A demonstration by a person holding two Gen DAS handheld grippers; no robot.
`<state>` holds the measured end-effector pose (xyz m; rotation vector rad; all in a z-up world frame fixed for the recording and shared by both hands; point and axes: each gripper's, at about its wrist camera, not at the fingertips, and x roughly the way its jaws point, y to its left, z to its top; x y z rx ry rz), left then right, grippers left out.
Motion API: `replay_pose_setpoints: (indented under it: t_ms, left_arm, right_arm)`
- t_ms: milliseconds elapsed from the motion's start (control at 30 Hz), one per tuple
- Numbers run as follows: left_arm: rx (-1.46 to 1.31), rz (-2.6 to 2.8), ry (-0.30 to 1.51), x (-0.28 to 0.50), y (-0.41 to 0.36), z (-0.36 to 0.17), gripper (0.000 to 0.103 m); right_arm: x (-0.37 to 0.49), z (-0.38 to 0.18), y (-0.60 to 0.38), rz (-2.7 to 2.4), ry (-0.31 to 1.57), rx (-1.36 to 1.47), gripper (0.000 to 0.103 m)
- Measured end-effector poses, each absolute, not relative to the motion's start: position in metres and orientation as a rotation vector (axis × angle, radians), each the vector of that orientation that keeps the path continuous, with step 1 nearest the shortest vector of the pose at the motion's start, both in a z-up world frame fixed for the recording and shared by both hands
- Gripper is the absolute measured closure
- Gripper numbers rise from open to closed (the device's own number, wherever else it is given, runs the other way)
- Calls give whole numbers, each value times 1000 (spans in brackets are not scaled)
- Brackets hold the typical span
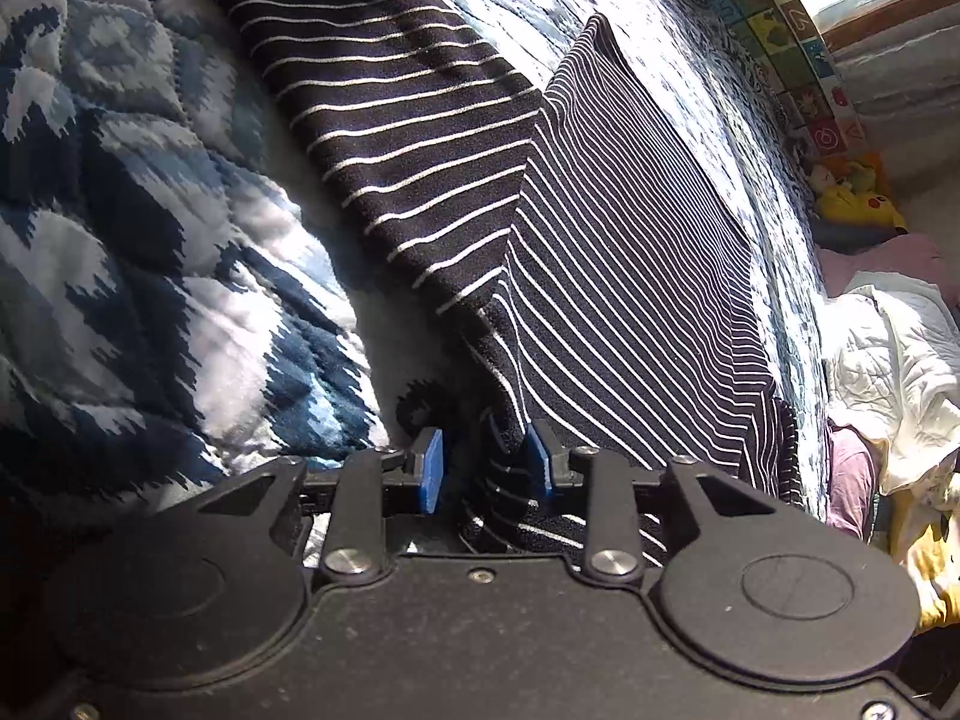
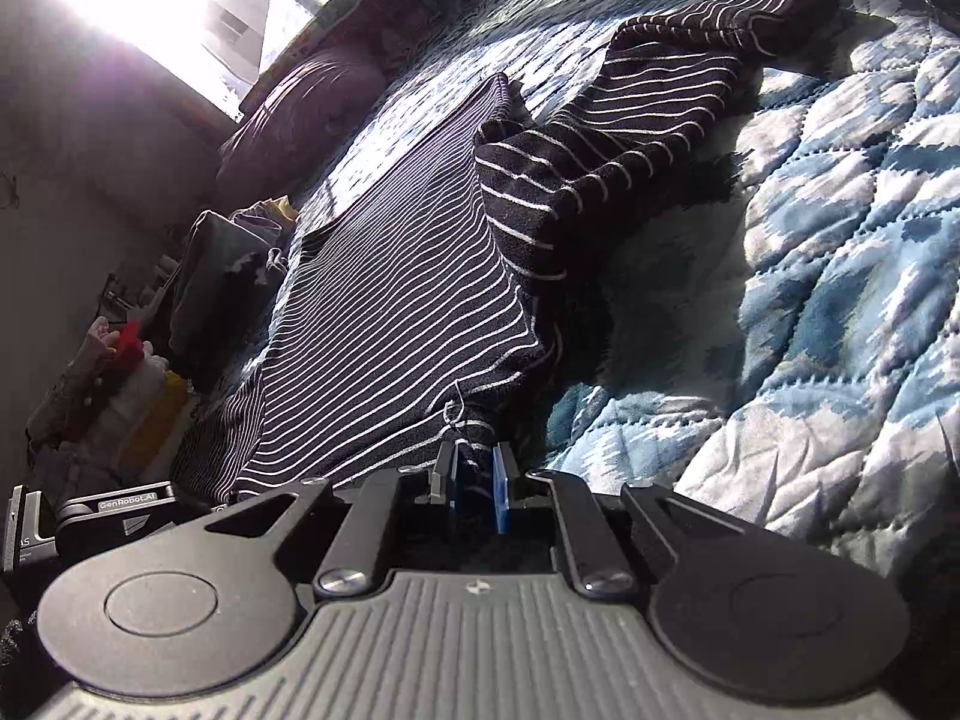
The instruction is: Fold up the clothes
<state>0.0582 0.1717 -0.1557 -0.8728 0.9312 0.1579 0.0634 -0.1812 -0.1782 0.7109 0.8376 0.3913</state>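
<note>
The striped garment (image 1: 630, 276) lies on the bed quilt (image 1: 120, 210), its long axis running straight ahead from both tools. Left tool (image 1: 486, 468) and right tool (image 2: 477, 483) each pinch its near edge.

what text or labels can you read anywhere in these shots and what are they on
"GenRobot.AI" on the black device at the lower left of the right wrist view.
"AS" on the part beside it; the rest is cut off.
Single characters on the colourful tile mat in the left wrist view, distorted; one looks like "U", one like "4", not certain.
Nothing readable on the striped garment or the quilt.
</note>
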Motion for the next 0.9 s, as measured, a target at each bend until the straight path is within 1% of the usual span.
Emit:
replay_pose_setpoints:
  t_ms: [100, 167, 200, 300, 333, 367, 400, 433, 467, 567, 633, 700, 833, 900]
  left_arm:
    - [-796, 178, 878, 45, 171, -132, 67]
    - [-708, 158, 802, 44, 164, -117, 69]
    - [-681, 134, 766, 46, 160, -113, 69]
    - [-624, 82, 748, 60, 147, -121, 70]
    - [-618, 79, 786, 67, 144, -129, 70]
    - [-636, 103, 903, 78, 143, -147, 70]
    - [-643, 118, 967, 84, 141, -157, 68]
    - [-633, 119, 938, 80, 138, -150, 68]
    - [-623, 120, 909, 76, 136, -143, 67]
    - [-591, 27, 822, 66, 119, -124, 61]
    - [-586, -47, 788, 64, 106, -119, 59]
    - [-576, -127, 760, 65, 91, -117, 53]
    - [-596, -232, 772, 78, 69, -127, 52]
    - [-648, -297, 772, 88, 61, -135, 51]
  right_arm:
    - [55, -177, -199, 399, 796, 754, 85]
    - [50, -177, -211, 399, 773, 784, 84]
    - [49, -179, -217, 391, 768, 800, 84]
    - [46, -183, -237, 350, 754, 842, 84]
    - [44, -184, -244, 335, 746, 859, 84]
    - [47, -182, -249, 317, 740, 847, 83]
    - [53, -178, -253, 297, 735, 804, 82]
    - [59, -173, -256, 276, 729, 762, 81]
    - [65, -169, -260, 256, 724, 720, 77]
    - [84, -156, -270, 195, 706, 593, 68]
    - [96, -147, -277, 154, 694, 509, 68]
    - [109, -138, -284, 114, 680, 425, 68]
    - [134, -120, -298, 34, 650, 257, 68]
    - [142, -117, -288, 38, 642, 69, 68]
